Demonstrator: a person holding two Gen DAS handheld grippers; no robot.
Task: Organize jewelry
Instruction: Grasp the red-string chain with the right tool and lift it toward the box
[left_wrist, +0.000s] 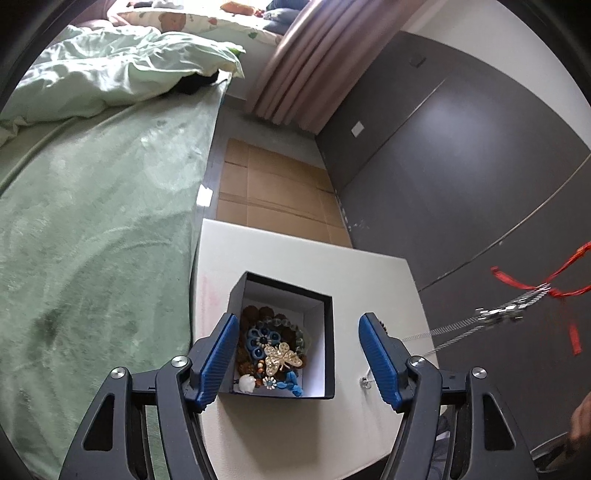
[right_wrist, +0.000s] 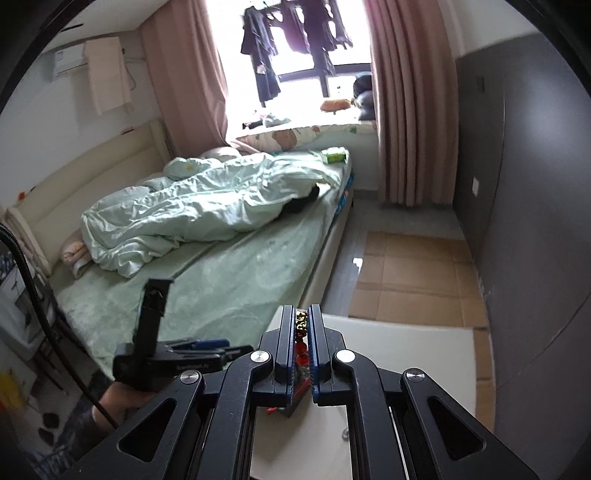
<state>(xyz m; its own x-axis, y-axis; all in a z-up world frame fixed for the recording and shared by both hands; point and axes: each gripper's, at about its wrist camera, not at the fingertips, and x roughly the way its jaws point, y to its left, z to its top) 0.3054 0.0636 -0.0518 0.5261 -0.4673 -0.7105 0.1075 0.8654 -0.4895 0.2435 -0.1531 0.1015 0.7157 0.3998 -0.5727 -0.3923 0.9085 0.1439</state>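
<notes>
A dark open box (left_wrist: 328, 332) stands on a white table (left_wrist: 280, 251). It holds several pieces of jewelry, with a gold butterfly brooch (left_wrist: 282, 357) on top of brown beads and blue pieces. My left gripper (left_wrist: 299, 354) is open, its blue pads on either side of the box. A silver chain (left_wrist: 480, 319) with red ribbon hangs in the air to the right of the table. My right gripper (right_wrist: 303, 332) is shut on a piece with gold and red beads (right_wrist: 302, 339), held above the table (right_wrist: 406, 354). The left gripper also shows in the right wrist view (right_wrist: 207, 349).
A bed with a green blanket (left_wrist: 92, 240) lies left of the table. Flattened cardboard (left_wrist: 273, 192) covers the floor beyond it. A dark grey wall (left_wrist: 461, 147) runs along the right, with pink curtains (left_wrist: 310, 62) behind.
</notes>
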